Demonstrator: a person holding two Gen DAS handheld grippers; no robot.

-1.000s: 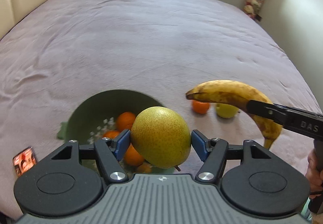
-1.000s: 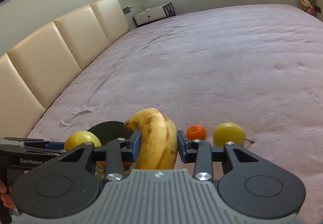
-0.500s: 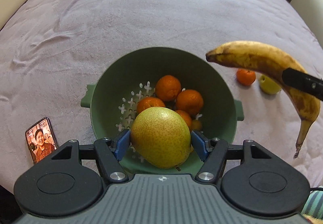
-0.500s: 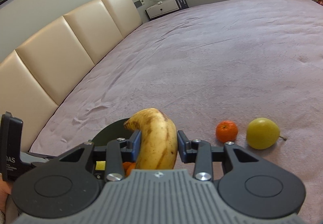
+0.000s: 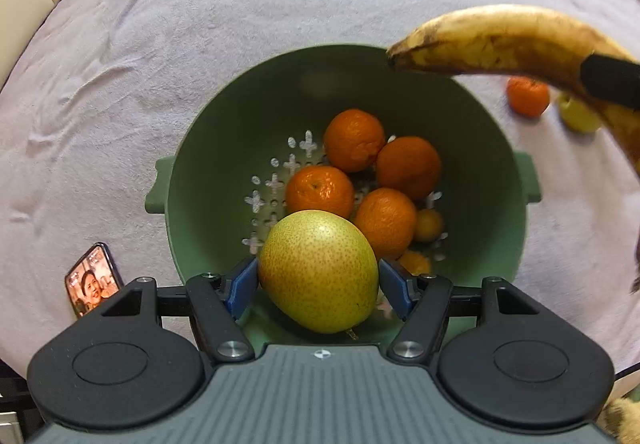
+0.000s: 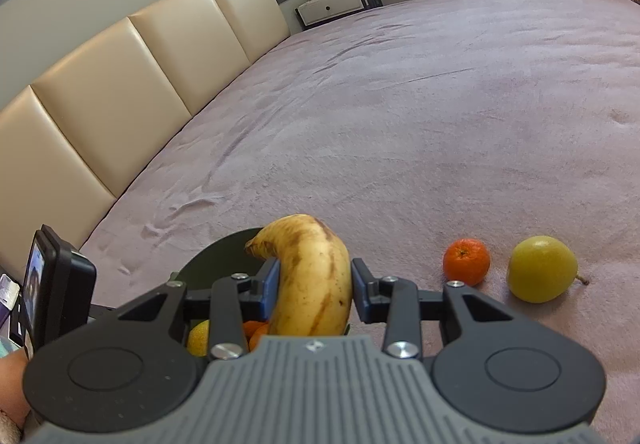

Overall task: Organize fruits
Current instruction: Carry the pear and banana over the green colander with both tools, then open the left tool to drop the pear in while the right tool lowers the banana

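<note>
Each gripper is built alike. On the left gripper [image 5: 319,278], a grey ribbed housing with a small round emblem at twelve o'clock is flanked by two black rounded lobes, each stamped with a circular recess. Black linkage arms are fastened by silver screws, and the fingers are faced with blue pads [image 5: 240,286]. The same parts are seen on the right gripper [image 6: 313,280].

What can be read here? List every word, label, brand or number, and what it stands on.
No words or numbers are readable in either view.
left tool: only a small round emblem on its grey body, no letters.
right tool: the same emblem, no letters.
phone: screen lit, any text too small to read.
</note>
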